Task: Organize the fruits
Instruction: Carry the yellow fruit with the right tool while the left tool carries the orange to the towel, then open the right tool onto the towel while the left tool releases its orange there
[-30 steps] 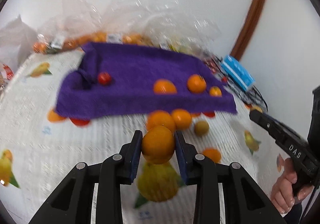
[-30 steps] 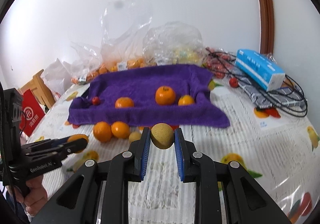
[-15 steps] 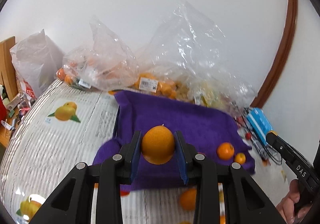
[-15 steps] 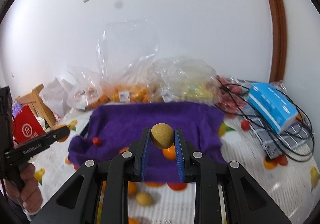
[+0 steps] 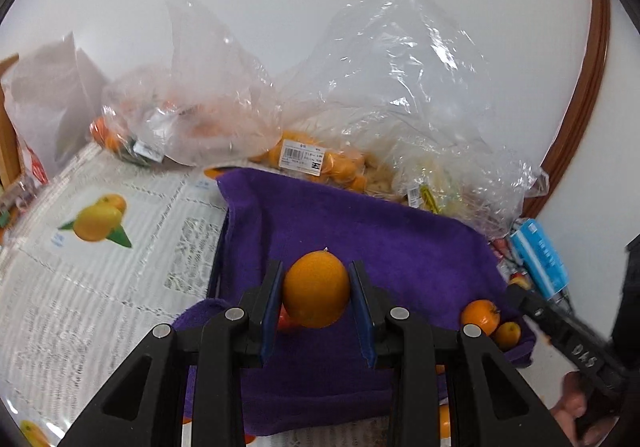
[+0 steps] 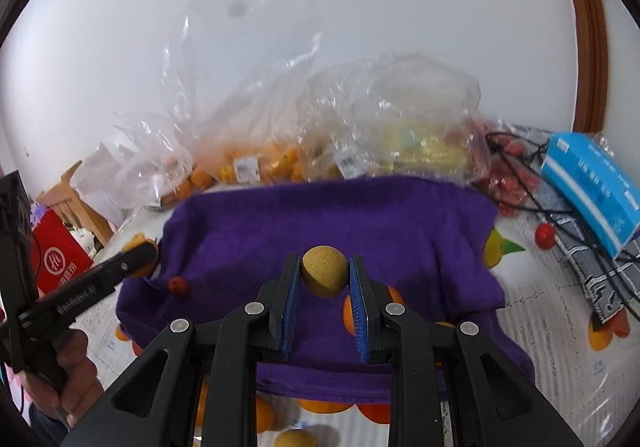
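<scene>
A table covered by a white lace-patterned tablecloth printed with yellow and orange fruit (image 5: 96,223) carries everything. A rumpled purple terry towel (image 6: 320,223) lies at its middle. Behind the towel, against the wall, sit crinkled clear plastic bags of oranges (image 5: 312,163) and a white plastic bag (image 5: 52,95). Right of the towel lie a blue rectangular tissue box (image 6: 592,183), tangled black cables (image 6: 560,207) and small red tomatoes (image 6: 545,236). In front of the towel rest loose oranges (image 6: 262,415) and a tan round fruit (image 6: 296,439) (partly hidden).

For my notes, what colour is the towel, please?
The towel is solid purple, clearest in the right wrist view.
</scene>
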### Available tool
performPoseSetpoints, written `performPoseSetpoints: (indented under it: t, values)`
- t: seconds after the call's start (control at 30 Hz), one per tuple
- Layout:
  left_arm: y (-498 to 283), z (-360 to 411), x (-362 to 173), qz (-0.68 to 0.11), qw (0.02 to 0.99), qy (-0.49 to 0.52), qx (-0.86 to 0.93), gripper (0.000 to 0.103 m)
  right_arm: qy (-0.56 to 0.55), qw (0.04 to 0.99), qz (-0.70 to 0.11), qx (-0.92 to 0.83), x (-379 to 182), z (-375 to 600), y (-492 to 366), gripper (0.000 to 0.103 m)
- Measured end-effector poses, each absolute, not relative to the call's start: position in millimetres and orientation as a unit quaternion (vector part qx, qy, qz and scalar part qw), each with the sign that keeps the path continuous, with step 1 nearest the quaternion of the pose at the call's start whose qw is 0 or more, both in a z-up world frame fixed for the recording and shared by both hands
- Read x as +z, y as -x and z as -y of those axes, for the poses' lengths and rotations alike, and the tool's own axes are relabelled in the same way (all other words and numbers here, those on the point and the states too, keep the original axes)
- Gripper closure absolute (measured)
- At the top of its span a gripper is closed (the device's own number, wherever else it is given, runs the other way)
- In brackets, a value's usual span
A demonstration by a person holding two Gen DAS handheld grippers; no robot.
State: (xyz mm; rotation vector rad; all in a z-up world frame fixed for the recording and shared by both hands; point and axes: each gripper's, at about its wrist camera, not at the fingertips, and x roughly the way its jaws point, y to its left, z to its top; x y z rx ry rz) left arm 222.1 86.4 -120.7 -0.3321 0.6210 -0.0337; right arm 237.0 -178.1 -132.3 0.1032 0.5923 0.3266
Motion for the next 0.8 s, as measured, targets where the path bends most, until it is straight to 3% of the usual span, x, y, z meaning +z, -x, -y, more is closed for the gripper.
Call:
performPoseSetpoints:
  t: [0.8]
  values:
    - [-230.0,-85.4,-135.3,-0.328,0.928,0.171,-0.03,0.072,0.012,0.921,-0.353,0.166,-168.1,154.4,-248.9,0.079]
